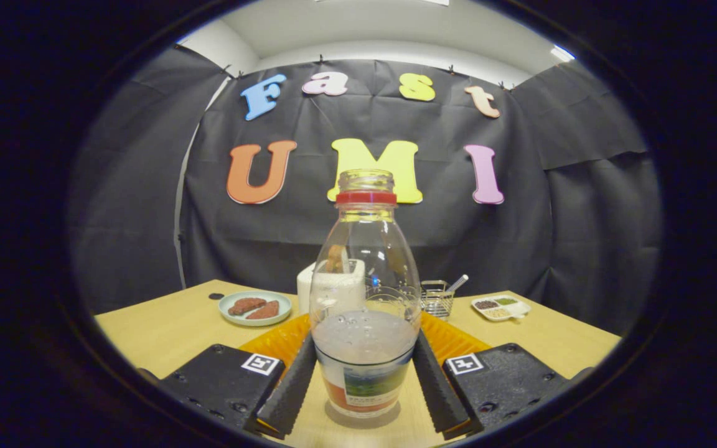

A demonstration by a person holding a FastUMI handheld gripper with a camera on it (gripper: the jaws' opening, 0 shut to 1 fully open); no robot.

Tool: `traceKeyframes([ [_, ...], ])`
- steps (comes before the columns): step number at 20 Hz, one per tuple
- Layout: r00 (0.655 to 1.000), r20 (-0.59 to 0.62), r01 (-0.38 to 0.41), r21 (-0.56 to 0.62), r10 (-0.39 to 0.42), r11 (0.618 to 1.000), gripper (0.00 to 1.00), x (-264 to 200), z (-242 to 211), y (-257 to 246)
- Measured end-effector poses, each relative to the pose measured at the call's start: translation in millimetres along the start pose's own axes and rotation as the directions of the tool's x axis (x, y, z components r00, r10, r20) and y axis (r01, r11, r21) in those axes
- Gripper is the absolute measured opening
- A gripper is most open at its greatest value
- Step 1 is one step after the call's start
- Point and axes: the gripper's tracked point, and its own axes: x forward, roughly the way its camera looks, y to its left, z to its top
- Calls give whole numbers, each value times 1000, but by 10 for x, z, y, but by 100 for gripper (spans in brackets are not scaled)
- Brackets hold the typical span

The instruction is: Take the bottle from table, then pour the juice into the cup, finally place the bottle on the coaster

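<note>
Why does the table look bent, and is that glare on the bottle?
In the gripper view, the fisheye lens bows the table edges and booth wall; the bottle, upright between the tongs, is sharp, with small bright reflections on its clear shoulder and a soft shadow at its base; overhead light looks even.

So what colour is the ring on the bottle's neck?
Red: the ring on the bottle, in the gripper view.

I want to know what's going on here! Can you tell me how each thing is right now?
Bottle: upright on the table, no cap, partly full of juice.
Claw: fingers against both sides of the bottle, shut on it.
Plate: on the table, holds two brown pieces.
Wire basket: upright, a utensil sticking out.
Snack tray: filled compartments.
Orange mat: flat, behind the bottle.
</note>
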Motion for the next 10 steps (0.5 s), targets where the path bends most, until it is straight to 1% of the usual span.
traceKeyframes([
  [2,999,-41,4,32,-3,999,83,91,-174,-30],
  [4,999,-52,5,45,-3,999,83,138,-259,-25],
  [10,1000,-11,-3,44,4,999,83,199,-377,10],
])
